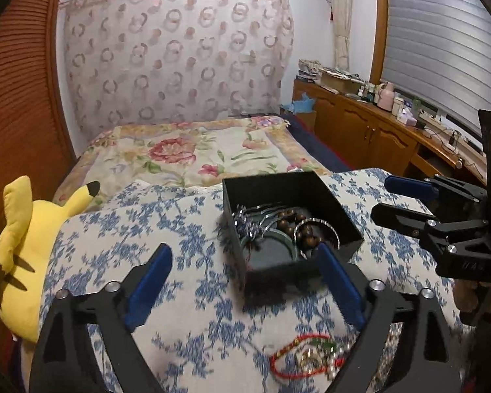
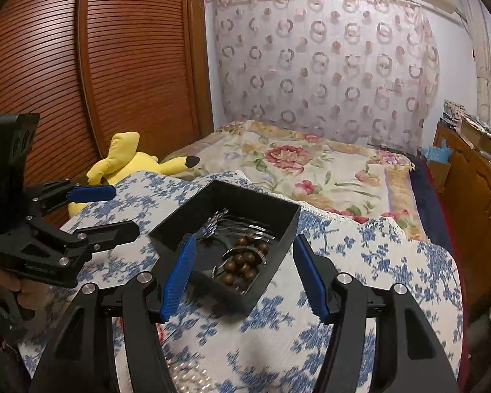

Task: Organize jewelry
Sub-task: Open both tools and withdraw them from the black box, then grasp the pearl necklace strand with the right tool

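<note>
Hovering left gripper [image 1: 245, 281], right gripper [image 2: 242, 275], both agape, box [image 1: 327, 203]

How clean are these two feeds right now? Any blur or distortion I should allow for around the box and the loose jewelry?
Left wrist view: the red cord bracelet near the bottom edge is smeared, the black box fairly sharp, and the walls bow from fisheye. Right wrist view: the blue floral cloth blurs toward the bottom, while the brown beads in the box stay readable.
</note>
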The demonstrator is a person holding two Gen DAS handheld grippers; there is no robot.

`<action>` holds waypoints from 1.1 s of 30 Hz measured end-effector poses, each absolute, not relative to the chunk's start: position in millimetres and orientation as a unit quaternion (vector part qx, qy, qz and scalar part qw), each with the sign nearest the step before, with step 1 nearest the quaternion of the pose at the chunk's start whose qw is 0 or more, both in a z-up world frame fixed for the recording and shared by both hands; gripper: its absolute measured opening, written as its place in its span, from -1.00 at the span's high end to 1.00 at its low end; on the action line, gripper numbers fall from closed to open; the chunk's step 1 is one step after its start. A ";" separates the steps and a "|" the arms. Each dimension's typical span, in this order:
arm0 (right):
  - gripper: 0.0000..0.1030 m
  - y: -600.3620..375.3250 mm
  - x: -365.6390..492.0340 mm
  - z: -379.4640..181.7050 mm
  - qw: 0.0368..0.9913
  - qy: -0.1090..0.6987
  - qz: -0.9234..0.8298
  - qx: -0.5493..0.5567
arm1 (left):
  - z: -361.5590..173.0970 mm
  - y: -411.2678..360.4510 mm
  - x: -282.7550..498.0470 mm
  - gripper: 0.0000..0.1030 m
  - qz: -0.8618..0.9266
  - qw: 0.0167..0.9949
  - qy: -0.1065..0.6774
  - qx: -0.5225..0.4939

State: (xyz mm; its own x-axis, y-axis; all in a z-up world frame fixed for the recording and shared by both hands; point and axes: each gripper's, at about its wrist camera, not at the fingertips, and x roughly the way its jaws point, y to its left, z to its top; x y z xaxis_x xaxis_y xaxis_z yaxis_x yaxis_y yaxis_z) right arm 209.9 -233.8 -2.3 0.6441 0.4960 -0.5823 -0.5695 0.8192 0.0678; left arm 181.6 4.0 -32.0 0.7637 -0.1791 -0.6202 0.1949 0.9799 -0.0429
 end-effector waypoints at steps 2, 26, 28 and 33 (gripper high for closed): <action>-0.24 -234.5 200.6 -2.1 0.905 0.302 0.293 -0.062 | -34.5 5.9 170.3 -0.80 -0.100 0.939 0.329 0.011; 0.28 -260.7 111.5 -52.7 0.888 0.362 0.269 -0.088 | -72.1 14.4 88.7 -0.83 -0.102 0.927 0.361 0.002; 0.37 -263.0 107.4 -58.3 0.884 0.371 0.271 -0.091 | -73.1 12.1 85.4 -0.83 -0.105 0.926 0.362 0.002; 0.45 -261.9 100.6 -72.1 0.872 0.392 0.274 -0.106 | -73.9 8.1 81.6 -0.83 -0.111 0.925 0.364 0.003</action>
